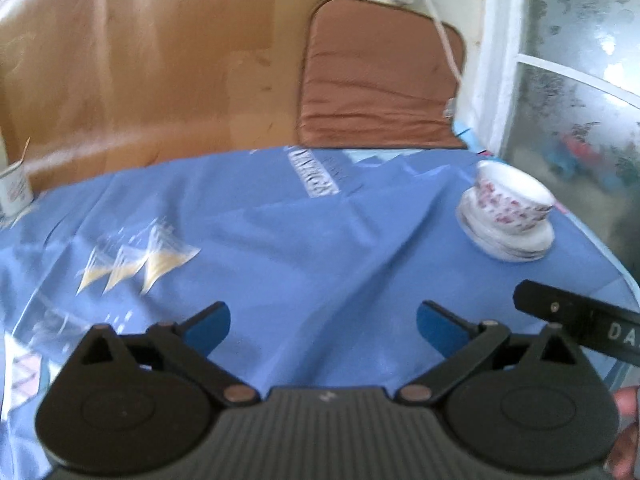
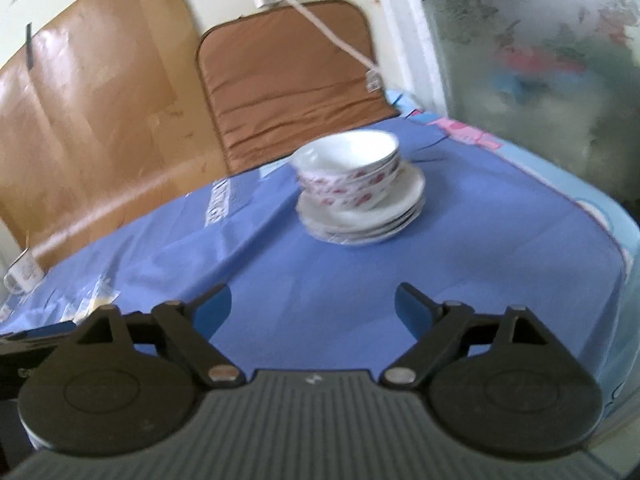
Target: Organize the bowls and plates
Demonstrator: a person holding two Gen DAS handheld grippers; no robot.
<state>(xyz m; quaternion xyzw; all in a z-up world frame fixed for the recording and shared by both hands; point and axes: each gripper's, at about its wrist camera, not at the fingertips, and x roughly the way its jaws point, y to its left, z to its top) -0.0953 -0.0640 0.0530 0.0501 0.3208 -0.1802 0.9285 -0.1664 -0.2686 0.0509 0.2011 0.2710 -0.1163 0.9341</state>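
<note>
Your left gripper (image 1: 323,326) and right gripper (image 2: 313,312) stand wide and empty. The bowls (image 2: 348,168) sit nested on the stacked plates (image 2: 362,216), far right on the table (image 2: 280,280). Stacking appears complete.

Left tool (image 1: 323,326) wide open, empty — stacked bowls (image 1: 514,202) on plates (image 1: 505,240), blue tablecloth (image 1: 280,248)

We note both tools match. Left gripper (image 1: 323,326): matte black, ribbed grey-black centre plate, two round black side housings, angled link arms on silver pivot pins, blue pads (image 1: 210,326) on the fingers. Right gripper (image 2: 313,314): same build, same blue pads (image 2: 412,314). White lettering "DA" marks its black side in the left view.
</note>
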